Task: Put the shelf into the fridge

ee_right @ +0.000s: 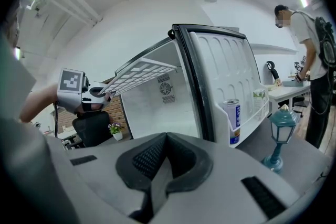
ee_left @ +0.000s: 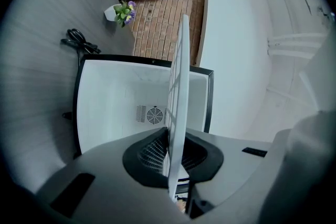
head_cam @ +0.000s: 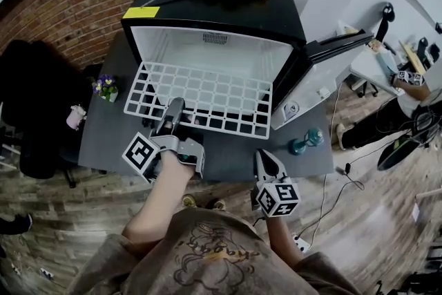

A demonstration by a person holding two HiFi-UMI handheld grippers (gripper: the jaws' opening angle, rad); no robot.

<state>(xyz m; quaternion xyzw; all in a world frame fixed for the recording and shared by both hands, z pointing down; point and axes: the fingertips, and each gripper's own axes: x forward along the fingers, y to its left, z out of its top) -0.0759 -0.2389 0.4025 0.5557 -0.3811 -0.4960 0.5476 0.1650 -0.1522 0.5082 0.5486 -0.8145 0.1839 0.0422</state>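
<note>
Shelf (head_cam: 207, 99) is clamped by left gripper (head_cam: 175, 106) at open fridge (head_cam: 214, 48) mouth; right gripper (head_cam: 263, 157) jaws are seen pressed together, empty.

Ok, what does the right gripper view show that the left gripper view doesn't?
Only the right gripper view: the door with a can, a teal lamp, and the left gripper from outside. Only the left gripper view: the shelf edge-on, clamped between the left gripper's jaws, and a black cable. Both: the shelf, the fridge's rear vent, the flowerpot.
</note>
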